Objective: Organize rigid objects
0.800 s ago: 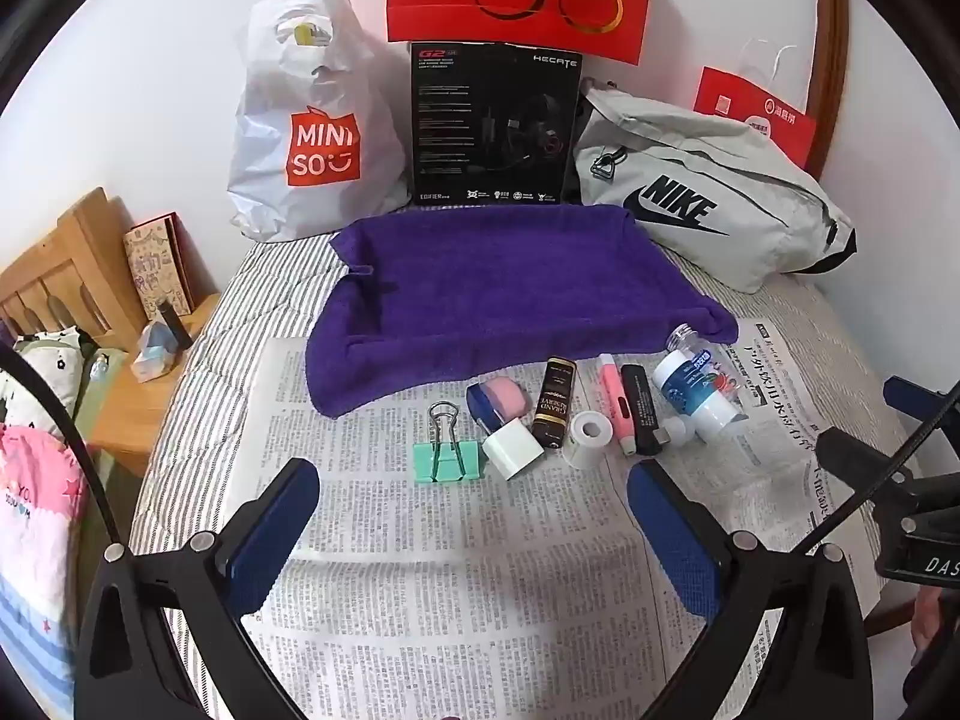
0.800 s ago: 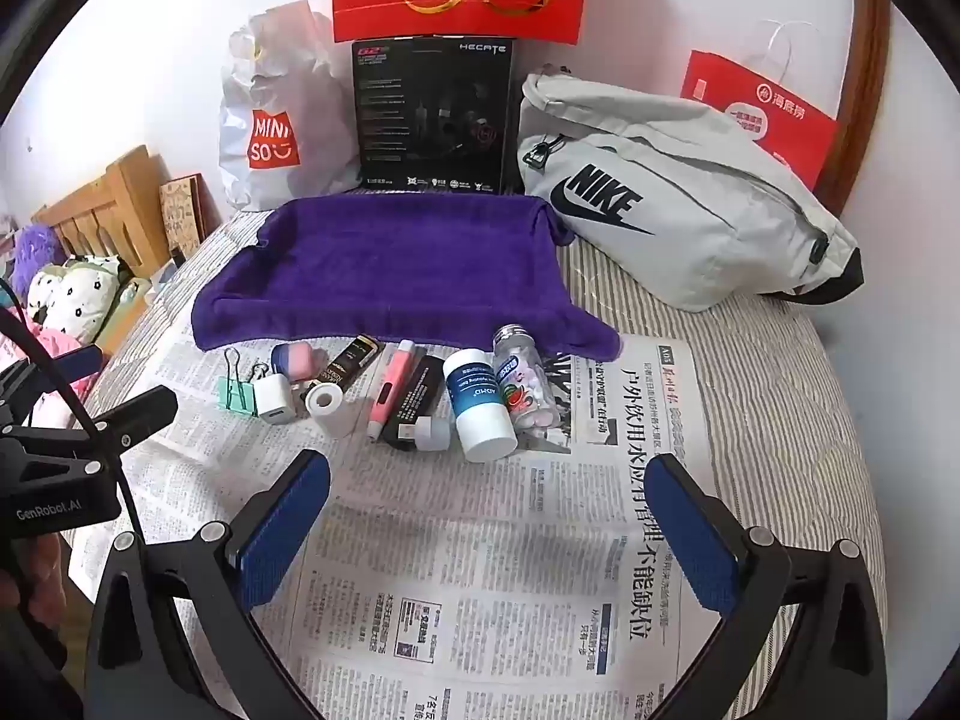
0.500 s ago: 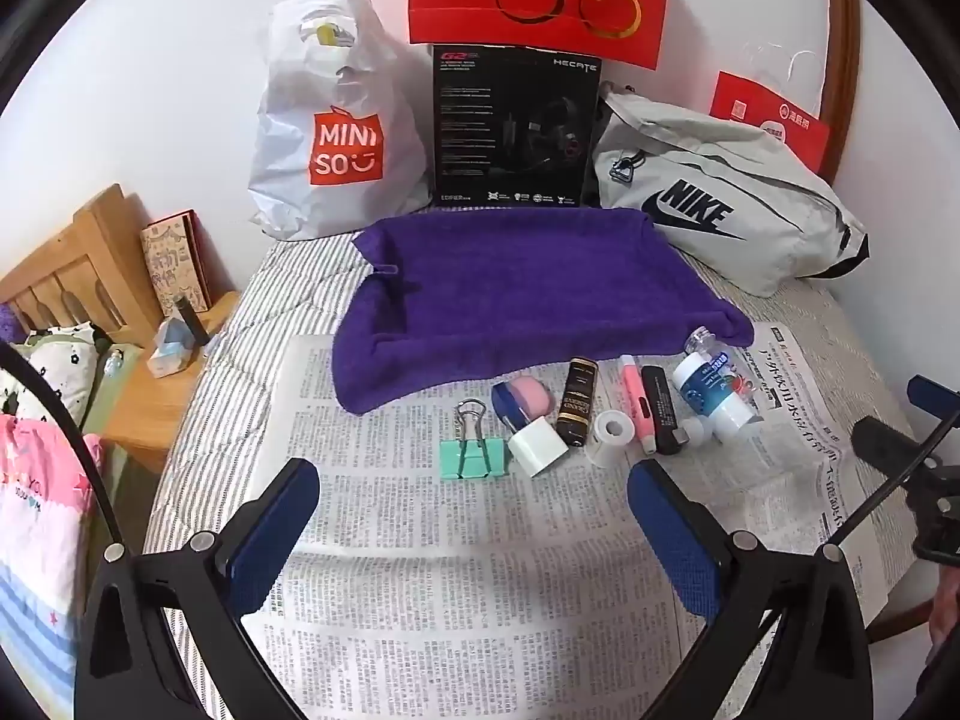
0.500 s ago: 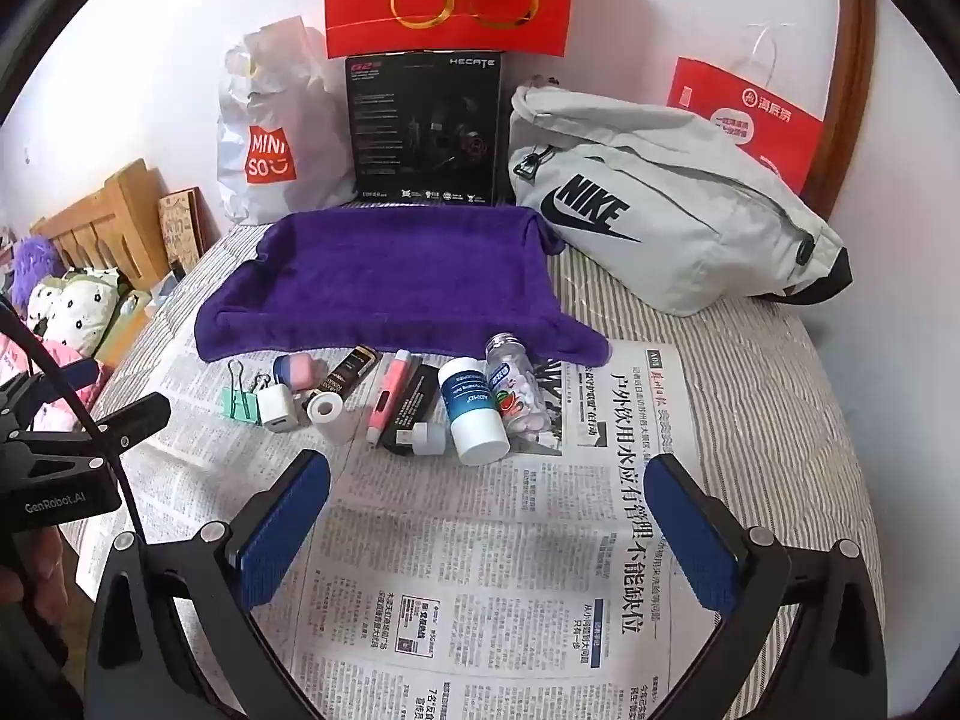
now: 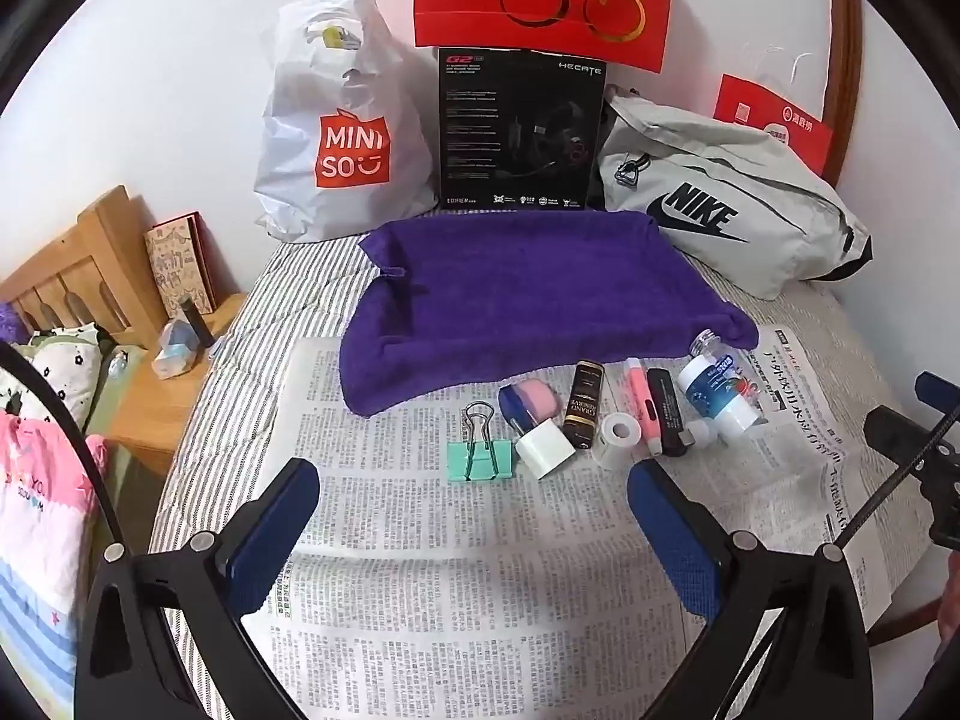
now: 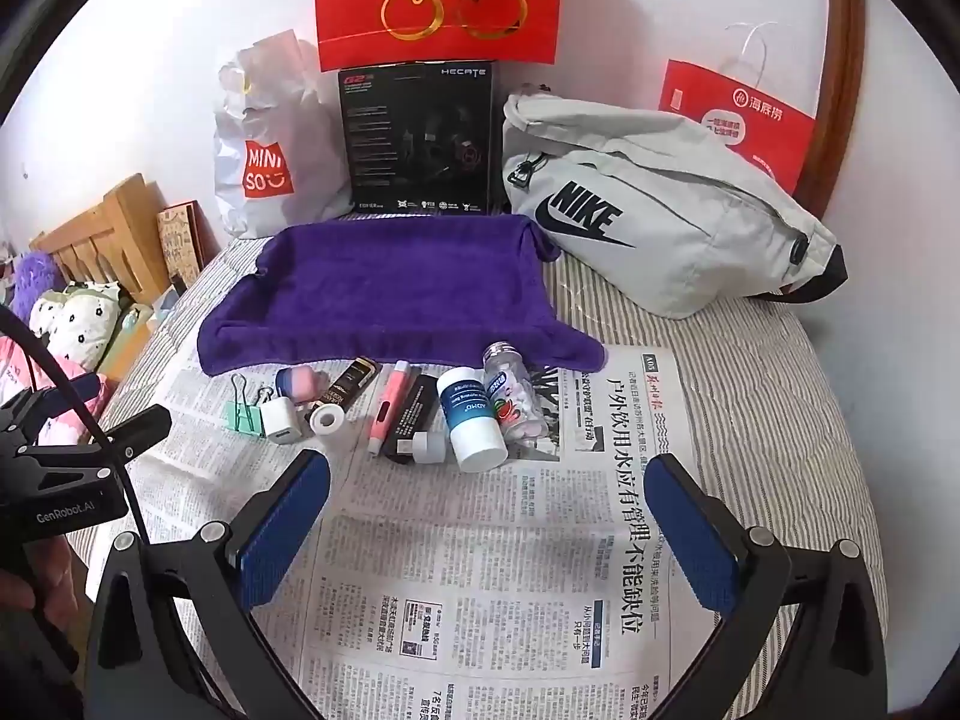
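Right tool (image 6: 486, 516) view alone shows white cap (image 6: 429, 446).

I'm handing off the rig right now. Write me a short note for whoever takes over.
Left hand-held gripper: open, empty, above the newspaper, facing the binder clip.
Right hand-held gripper: open, empty, facing the white bottle.
Items lie in a row on the newspaper, in front of the purple towel: binder clip, white charger, pink case, brown box, tape roll, pink pen, black stick, white bottle, clear jar.
Done: nothing on the towel.
Left: every item, probably onto the towel.
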